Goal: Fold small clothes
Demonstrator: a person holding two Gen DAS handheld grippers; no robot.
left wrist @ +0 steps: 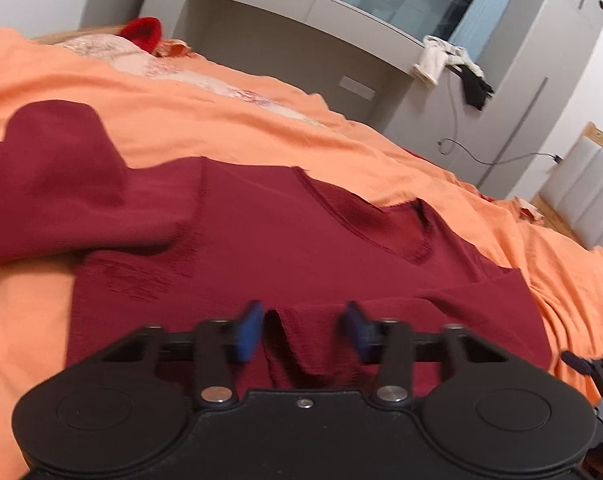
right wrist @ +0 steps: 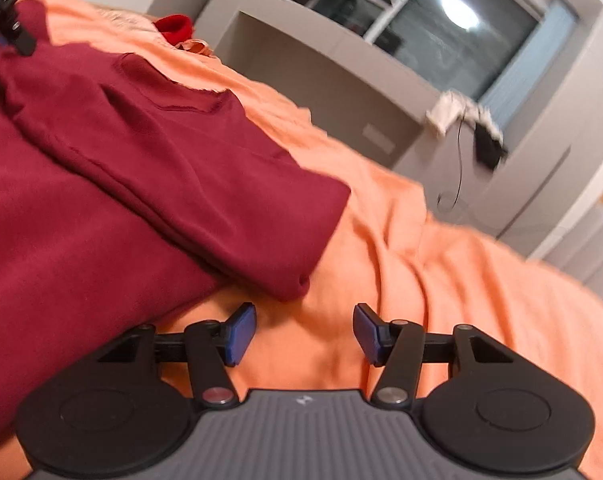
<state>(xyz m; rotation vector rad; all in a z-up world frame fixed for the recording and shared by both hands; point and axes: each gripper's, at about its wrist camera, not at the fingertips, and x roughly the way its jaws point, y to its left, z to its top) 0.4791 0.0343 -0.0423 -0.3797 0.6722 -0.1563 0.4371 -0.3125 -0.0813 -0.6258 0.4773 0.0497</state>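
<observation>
A dark red T-shirt (left wrist: 261,232) lies on the orange bedsheet (left wrist: 181,112), neckline facing away, one sleeve spread to the left. My left gripper (left wrist: 303,330) is open over the shirt's lower part, with a raised fold of red cloth (left wrist: 297,344) between its blue pads, not pinched. In the right wrist view the same shirt (right wrist: 121,168) fills the left side, its sleeve end (right wrist: 301,240) pointing toward me. My right gripper (right wrist: 304,330) is open and empty over bare orange sheet (right wrist: 441,280), just short of the sleeve end.
A grey cabinet and shelf unit (left wrist: 301,32) stands beyond the bed, with light and black cloths (left wrist: 453,68) hanging on its corner and a cable (left wrist: 481,156) below. A bright red item (left wrist: 143,32) lies at the bed's far end. The other gripper (right wrist: 5,16) shows at top left in the right wrist view.
</observation>
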